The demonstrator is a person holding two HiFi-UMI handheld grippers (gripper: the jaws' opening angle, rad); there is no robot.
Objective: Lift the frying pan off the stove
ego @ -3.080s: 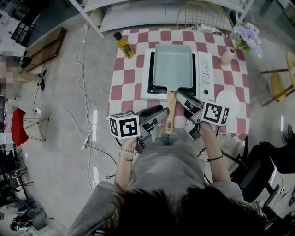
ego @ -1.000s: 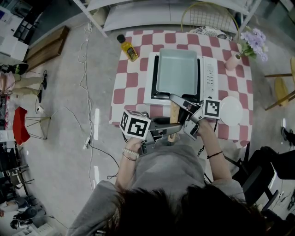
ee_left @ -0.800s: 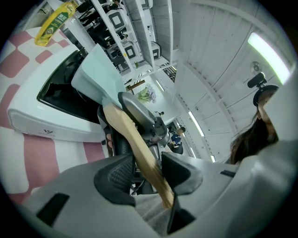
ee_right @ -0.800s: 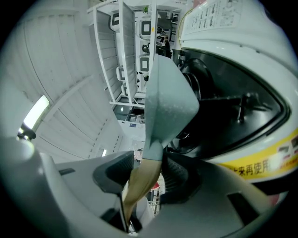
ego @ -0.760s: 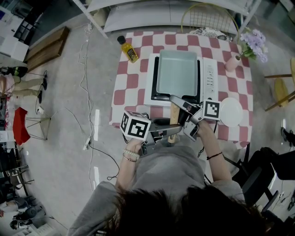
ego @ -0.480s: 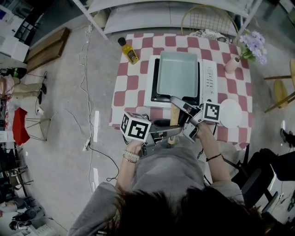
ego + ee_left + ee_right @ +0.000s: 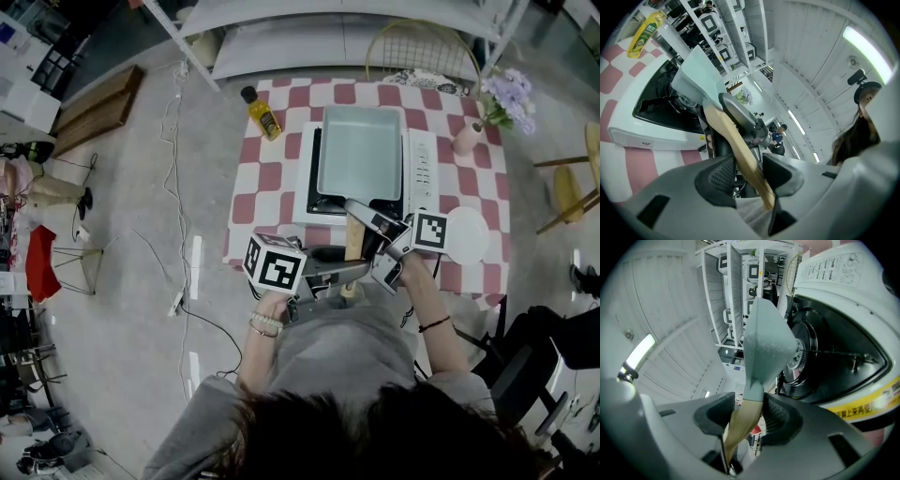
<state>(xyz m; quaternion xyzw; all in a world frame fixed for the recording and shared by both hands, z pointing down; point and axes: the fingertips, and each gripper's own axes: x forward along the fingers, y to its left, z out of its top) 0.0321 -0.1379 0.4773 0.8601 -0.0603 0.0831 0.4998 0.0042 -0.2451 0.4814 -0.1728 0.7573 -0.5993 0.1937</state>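
Observation:
A pale green rectangular frying pan (image 7: pixel 359 150) sits over the burner of a white portable stove (image 7: pixel 419 167) on the checkered table (image 7: pixel 267 178). Its wooden handle (image 7: pixel 353 239) points toward me over the table's front edge. My left gripper (image 7: pixel 349 266) comes in from the left and is shut on the handle's near end (image 7: pixel 736 140), with both pads against the wood. My right gripper (image 7: pixel 366 236) comes in from the right and is shut on the handle (image 7: pixel 743 420) closer to the pan (image 7: pixel 766 333). I cannot tell whether the pan rests on the burner.
A yellow oil bottle (image 7: pixel 262 112) stands at the table's back left. A white plate (image 7: pixel 467 234) lies right of the stove and a vase of purple flowers (image 7: pixel 487 103) stands at the back right. Cables trail over the floor (image 7: pixel 178 187) on the left.
Three seconds ago the left gripper stood beside the handle; it has since swung in and closed on the handle's end. Over the last second neither gripper nor the pan has visibly moved.

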